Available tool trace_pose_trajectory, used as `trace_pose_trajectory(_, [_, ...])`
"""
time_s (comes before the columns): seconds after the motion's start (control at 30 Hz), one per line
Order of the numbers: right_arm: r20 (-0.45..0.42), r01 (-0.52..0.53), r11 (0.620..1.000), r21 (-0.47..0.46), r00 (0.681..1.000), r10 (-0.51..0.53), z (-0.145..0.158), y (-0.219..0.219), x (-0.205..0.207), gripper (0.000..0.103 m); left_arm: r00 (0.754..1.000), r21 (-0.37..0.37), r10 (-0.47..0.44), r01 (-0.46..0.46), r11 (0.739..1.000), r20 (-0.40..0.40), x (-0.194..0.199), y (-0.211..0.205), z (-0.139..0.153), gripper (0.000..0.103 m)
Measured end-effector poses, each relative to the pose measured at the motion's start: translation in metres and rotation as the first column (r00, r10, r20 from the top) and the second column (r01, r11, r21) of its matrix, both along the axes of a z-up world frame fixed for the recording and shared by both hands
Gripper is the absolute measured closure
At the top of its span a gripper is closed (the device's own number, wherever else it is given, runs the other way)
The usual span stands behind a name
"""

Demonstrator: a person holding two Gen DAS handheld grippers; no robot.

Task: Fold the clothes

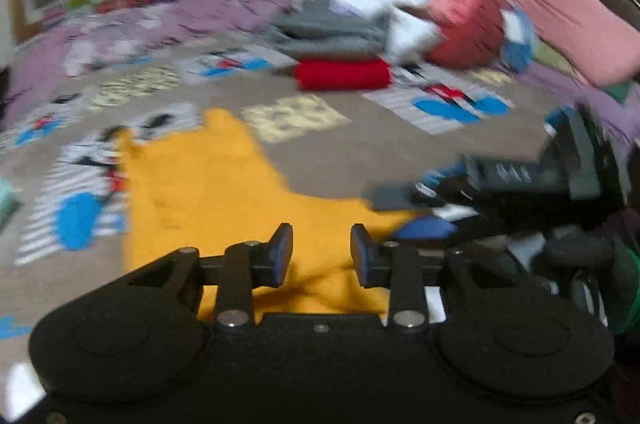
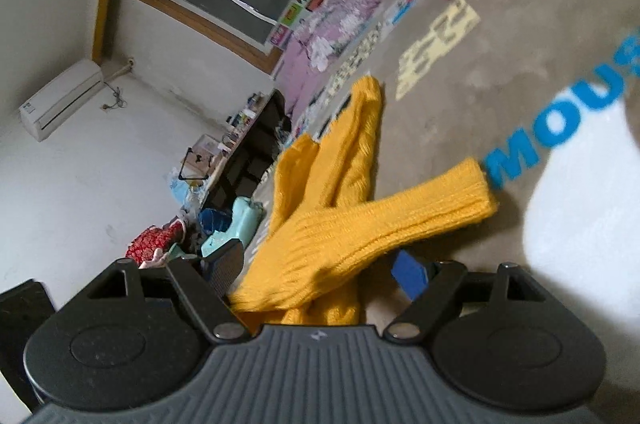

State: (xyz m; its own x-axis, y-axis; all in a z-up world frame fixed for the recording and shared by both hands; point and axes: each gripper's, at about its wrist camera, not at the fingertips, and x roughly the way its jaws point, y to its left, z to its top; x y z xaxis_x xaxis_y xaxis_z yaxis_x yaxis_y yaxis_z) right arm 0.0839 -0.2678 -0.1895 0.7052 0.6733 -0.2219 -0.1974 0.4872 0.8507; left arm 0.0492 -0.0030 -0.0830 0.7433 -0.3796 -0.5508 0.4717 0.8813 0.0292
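Left hand-held gripper (image 1: pixel 321 251) tilts down, parted, over yellow sweater (image 1: pixel 208 192).

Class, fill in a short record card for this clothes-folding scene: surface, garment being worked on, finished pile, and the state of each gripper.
surface: bed with a brown cartoon-print cover
garment: yellow sweater, spread on the bed, one sleeve lying across the body
pile: red folded item with grey folded items on top, at the far side of the bed
left gripper: open, nothing between the fingers, sweater beneath
right gripper: open wide, sweater between the fingers, not pinched
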Motion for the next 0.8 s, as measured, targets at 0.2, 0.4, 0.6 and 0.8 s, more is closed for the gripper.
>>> trace_pose_trajectory(0.2, [-0.032,0.019,1.000,0.020,0.999,-0.018,-0.006,0.004,0.011,0.023,0.965,0.115,0.256,-0.262,0.958,0.063,0.024,0.082,0.007,0.078])
trace_pose_trajectory(0.4, [-0.052,0.078,0.997,0.017,0.996,-0.077,-0.014,0.002,0.016,0.045,0.975,0.104,0.223,-0.224,0.969,0.019,0.044,0.085,-0.011,0.083])
trace_pose_trajectory(0.6, [-0.029,0.119,0.993,-0.025,0.992,-0.120,-0.015,-0.002,0.018,0.076,0.998,0.285,0.029,-0.013,0.959,-0.052,0.045,0.043,-0.069,0.086])
trace_pose_trajectory(0.8, [0.029,0.113,0.992,-0.052,0.993,-0.112,-0.005,-0.005,0.020,0.077,0.997,0.233,0.075,-0.067,0.970,-0.026,0.076,0.059,-0.026,0.086])
